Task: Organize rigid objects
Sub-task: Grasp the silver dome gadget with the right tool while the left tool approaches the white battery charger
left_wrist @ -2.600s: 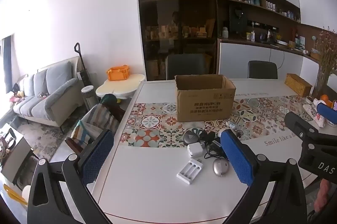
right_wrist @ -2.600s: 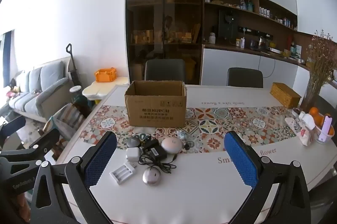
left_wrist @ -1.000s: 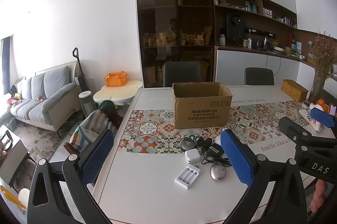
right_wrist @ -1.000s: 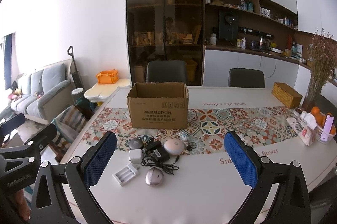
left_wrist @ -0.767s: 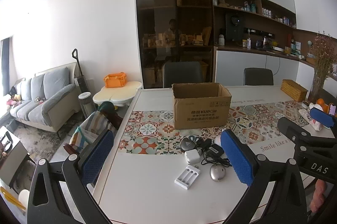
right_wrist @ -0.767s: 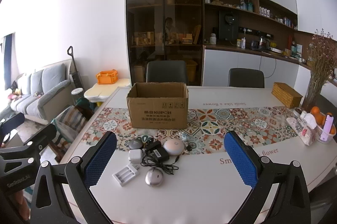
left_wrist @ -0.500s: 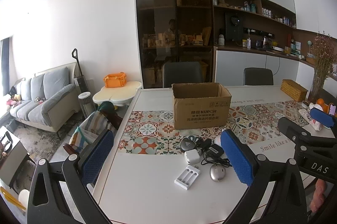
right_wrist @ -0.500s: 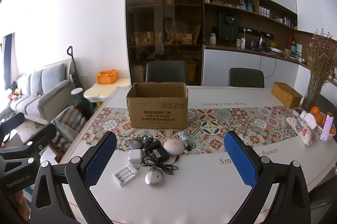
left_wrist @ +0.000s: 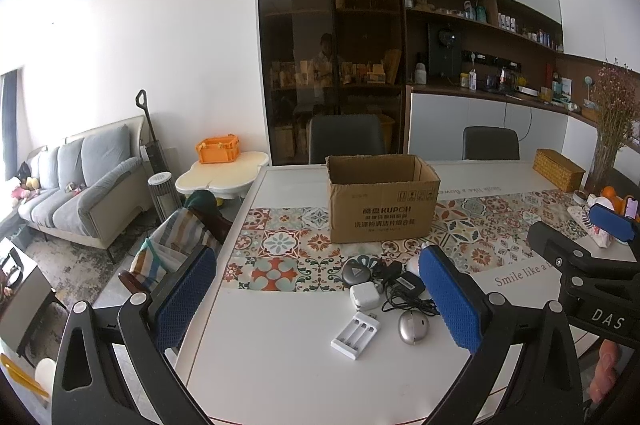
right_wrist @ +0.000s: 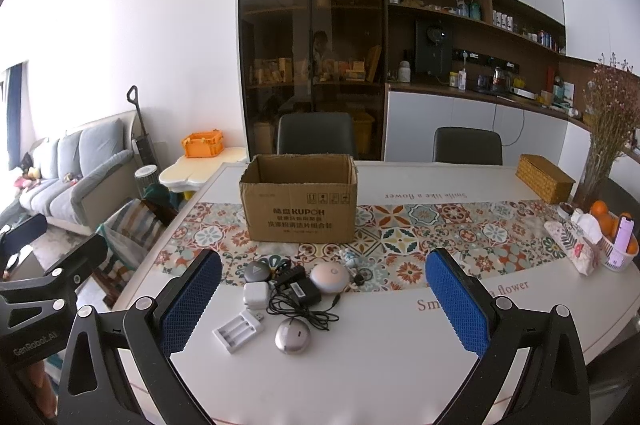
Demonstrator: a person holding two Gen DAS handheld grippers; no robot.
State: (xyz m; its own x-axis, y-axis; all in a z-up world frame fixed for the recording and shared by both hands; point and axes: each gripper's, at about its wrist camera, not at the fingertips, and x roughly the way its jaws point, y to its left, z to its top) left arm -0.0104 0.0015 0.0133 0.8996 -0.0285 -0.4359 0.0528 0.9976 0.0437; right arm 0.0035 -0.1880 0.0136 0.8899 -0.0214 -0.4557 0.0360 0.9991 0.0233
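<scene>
1. The left gripper [left_wrist: 316, 299] hung released and empty above the near edge of the table [left_wrist: 280, 365], its blue pads wide apart.
2. On the white tabletop, going left to right, lay the white battery charger [right_wrist: 238, 330], the white square adapter [right_wrist: 256, 295] with the dark round puck [right_wrist: 256, 271] behind it, the black power brick with its tangled cable [right_wrist: 301, 292], the silver mouse [right_wrist: 292, 335] and the pale dome [right_wrist: 329, 277].
3. The open cardboard box [right_wrist: 300, 203] stood behind them on the patterned runner, apparently the place to put them.
4. The right gripper [right_wrist: 324, 309] was equally released, holding nothing.
5. A good first pick was probably an outlying piece such as the charger or the mouse: come straight down and close across its narrow width, keeping clear of the cable so nothing drags.
</scene>
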